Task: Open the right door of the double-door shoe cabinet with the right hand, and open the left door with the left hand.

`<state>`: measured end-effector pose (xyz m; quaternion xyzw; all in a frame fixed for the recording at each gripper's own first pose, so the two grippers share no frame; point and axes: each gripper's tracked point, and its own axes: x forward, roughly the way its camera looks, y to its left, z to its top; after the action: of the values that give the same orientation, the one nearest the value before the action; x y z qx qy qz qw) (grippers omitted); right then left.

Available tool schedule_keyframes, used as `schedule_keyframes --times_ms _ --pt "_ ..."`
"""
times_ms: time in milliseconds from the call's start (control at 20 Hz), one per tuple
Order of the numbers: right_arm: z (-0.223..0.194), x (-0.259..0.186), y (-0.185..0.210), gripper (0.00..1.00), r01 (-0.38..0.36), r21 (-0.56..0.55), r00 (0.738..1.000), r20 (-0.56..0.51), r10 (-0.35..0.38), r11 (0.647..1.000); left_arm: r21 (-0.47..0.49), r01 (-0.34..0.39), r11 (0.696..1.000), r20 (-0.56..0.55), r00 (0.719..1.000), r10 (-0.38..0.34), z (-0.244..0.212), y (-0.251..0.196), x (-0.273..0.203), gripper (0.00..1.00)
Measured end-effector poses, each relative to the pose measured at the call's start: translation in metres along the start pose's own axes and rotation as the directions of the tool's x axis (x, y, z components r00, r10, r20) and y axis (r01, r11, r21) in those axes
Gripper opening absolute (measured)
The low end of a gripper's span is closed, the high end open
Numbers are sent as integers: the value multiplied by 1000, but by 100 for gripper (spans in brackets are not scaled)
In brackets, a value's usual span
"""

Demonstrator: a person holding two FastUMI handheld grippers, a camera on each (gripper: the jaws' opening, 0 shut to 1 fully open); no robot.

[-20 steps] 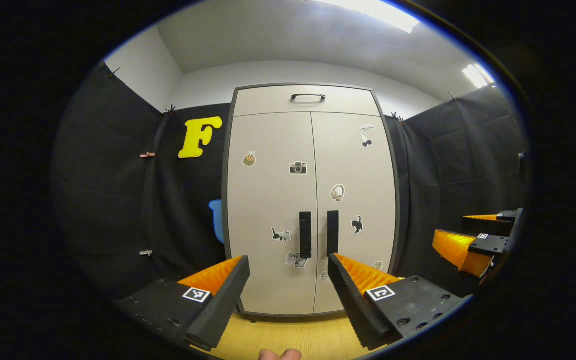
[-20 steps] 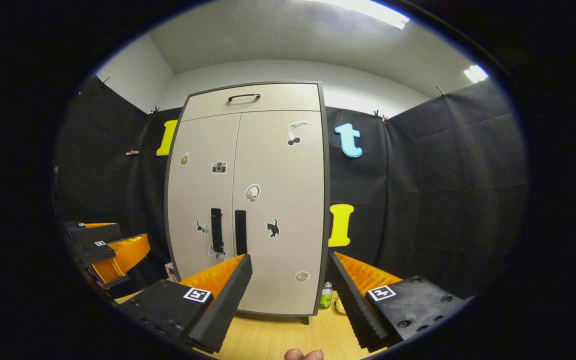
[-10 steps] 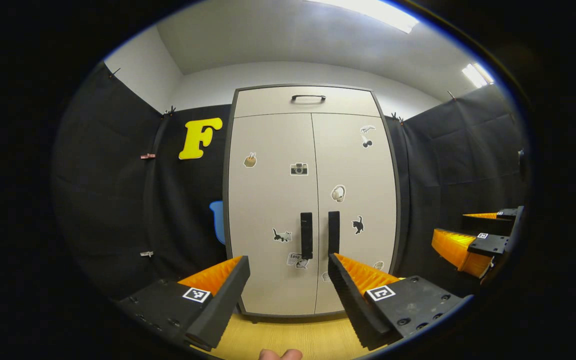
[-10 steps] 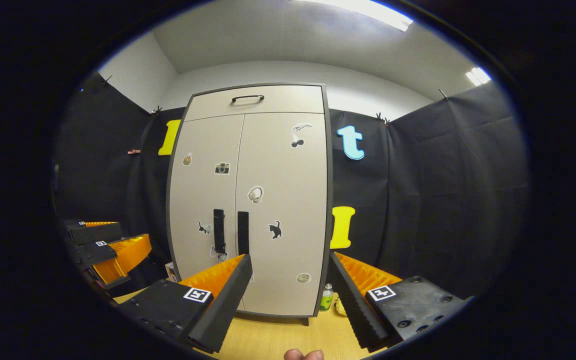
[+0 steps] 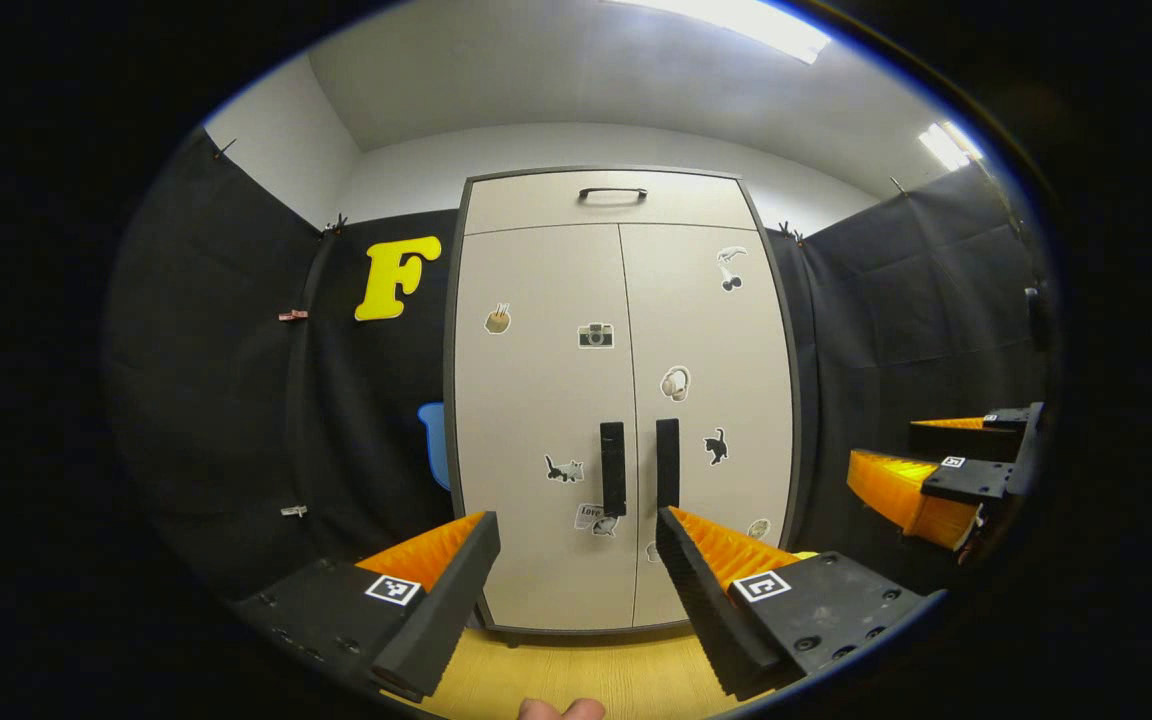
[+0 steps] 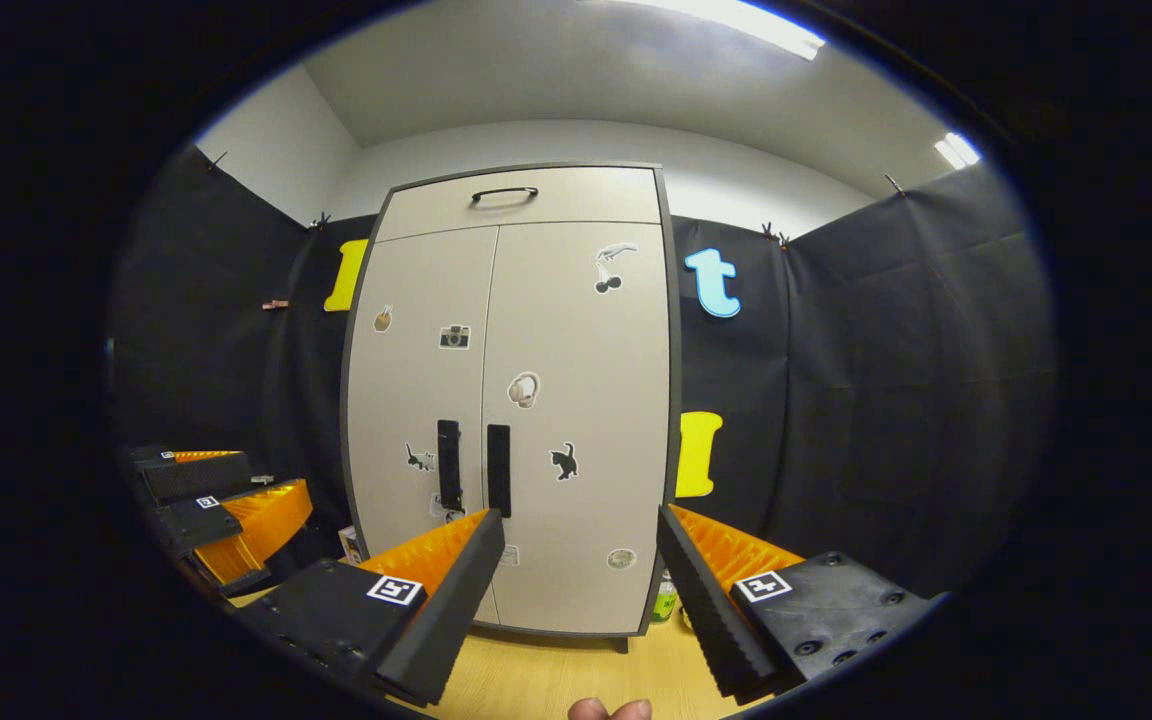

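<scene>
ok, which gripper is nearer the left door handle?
Left, likely. The left gripper faces the left door handle head-on, handle seen between its open jaws. The right gripper stands further right, handle beyond its left finger. Neither touches.

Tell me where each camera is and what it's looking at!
Left gripper view: rides on the left gripper, faces the cabinet head-on; its own two fingers, a fingertip, and the right gripper off to the side.
Right gripper view: rides on the right gripper, faces the cabinet from farther right; its own fingers, and the left gripper.
Both share the cabinet with its doors closed.
</scene>
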<state>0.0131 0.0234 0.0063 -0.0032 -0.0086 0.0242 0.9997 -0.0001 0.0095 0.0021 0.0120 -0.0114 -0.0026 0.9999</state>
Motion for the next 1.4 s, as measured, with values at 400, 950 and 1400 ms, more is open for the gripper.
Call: schedule_keyframes --times_ms 400,950,1400 --pt "0 71 30 98 -42 60 999 0 42 997 4 -8 1000 -10 1000 8 -9 17 10 98" --pt "-48 187 95 98 -82 44 995 -45 84 996 12 -51 999 -28 998 52 -28 48 23 98" --pt "-84 248 98 83 -29 110 992 -120 42 994 0 -88 996 -51 995 88 -42 67 25 98"
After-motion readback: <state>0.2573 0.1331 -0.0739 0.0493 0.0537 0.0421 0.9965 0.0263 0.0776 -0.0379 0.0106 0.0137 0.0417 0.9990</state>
